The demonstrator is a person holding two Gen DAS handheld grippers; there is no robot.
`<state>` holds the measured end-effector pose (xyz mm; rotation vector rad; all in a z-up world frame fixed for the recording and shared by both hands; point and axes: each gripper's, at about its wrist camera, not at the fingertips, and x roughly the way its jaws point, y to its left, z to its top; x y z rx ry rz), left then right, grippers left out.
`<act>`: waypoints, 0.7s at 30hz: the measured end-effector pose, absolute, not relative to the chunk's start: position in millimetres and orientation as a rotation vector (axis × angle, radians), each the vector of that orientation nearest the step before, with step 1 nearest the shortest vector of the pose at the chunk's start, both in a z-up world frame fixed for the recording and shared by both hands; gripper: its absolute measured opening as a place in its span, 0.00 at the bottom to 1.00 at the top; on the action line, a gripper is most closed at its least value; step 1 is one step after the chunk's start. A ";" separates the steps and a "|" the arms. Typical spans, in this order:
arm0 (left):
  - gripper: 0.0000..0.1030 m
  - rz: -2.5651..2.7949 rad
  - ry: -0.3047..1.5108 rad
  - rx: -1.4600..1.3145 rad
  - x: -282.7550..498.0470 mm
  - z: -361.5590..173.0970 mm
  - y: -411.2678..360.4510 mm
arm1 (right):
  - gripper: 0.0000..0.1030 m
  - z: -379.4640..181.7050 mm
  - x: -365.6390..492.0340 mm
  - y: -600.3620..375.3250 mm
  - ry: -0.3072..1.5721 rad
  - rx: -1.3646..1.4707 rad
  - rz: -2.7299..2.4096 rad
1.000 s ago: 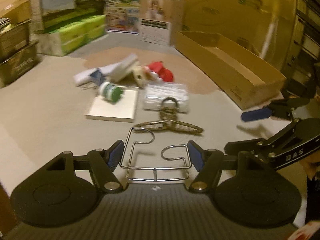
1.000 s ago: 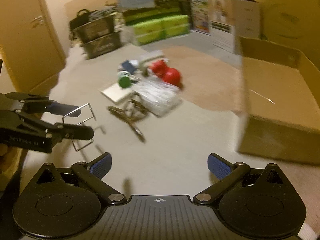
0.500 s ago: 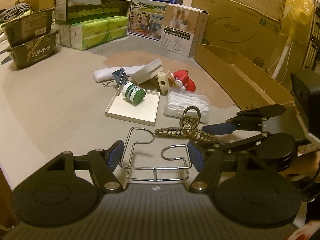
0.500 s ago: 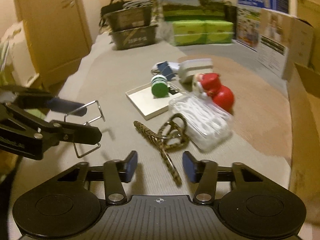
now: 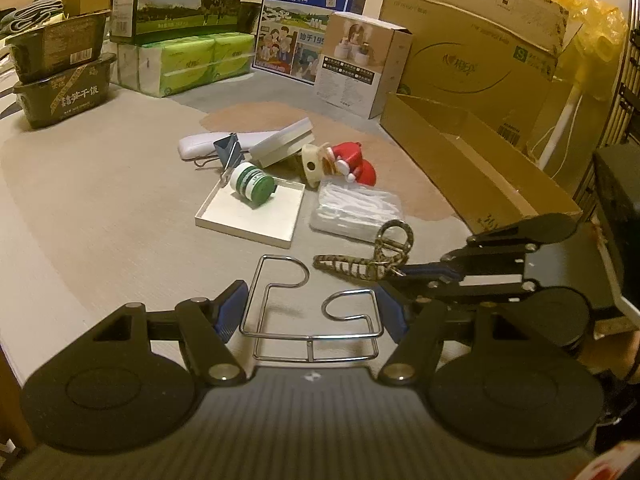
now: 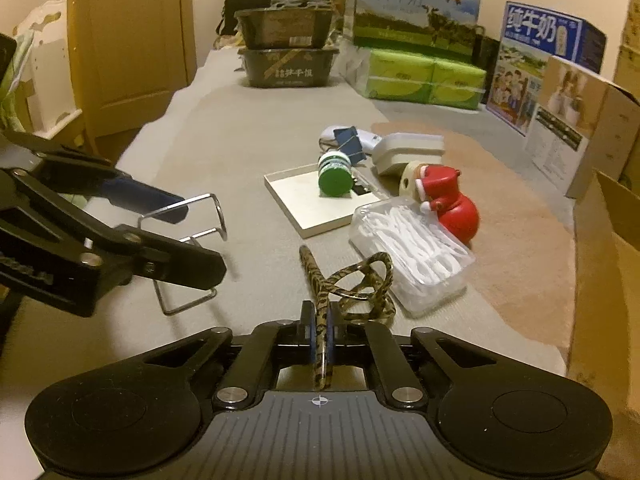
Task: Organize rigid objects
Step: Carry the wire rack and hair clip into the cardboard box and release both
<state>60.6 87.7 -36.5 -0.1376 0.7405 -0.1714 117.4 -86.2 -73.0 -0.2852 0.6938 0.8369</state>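
Observation:
My left gripper (image 5: 310, 312) is shut on a chrome wire rack (image 5: 312, 308) and holds it just above the grey mat; both also show in the right wrist view, the gripper (image 6: 172, 236) and the rack (image 6: 188, 236). My right gripper (image 6: 319, 334) is shut on one arm of a leopard-print hair claw clip (image 6: 352, 284), which lies on the mat. In the left wrist view the right gripper (image 5: 404, 270) comes in from the right onto the clip (image 5: 368, 258).
Beyond lie a clear box of white floss picks (image 6: 412, 248), a red Santa figure (image 6: 448, 204), a white tray (image 6: 316, 200) holding a green-capped jar (image 6: 336, 172), a blue binder clip (image 6: 350, 144), a white case (image 6: 408, 152). An open cardboard box (image 5: 472, 168) stands right.
My right gripper swung left from the cardboard box to the hair clip, came down and closed on it. My left gripper kept the wire rack and turned slightly.

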 end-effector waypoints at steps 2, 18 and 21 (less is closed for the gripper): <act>0.64 -0.171 0.737 -0.145 57.5 -33.2 84.8 | 0.05 -68.2 111.4 -92.8 0.685 -0.275 0.827; 0.64 -0.245 0.674 -0.142 59.3 10.2 24.7 | 0.05 -5.7 89.7 -185.9 0.579 -0.133 0.637; 0.64 -0.273 0.661 -0.141 71.0 19.4 5.4 | 0.05 4.0 94.6 -211.3 0.566 -0.113 0.569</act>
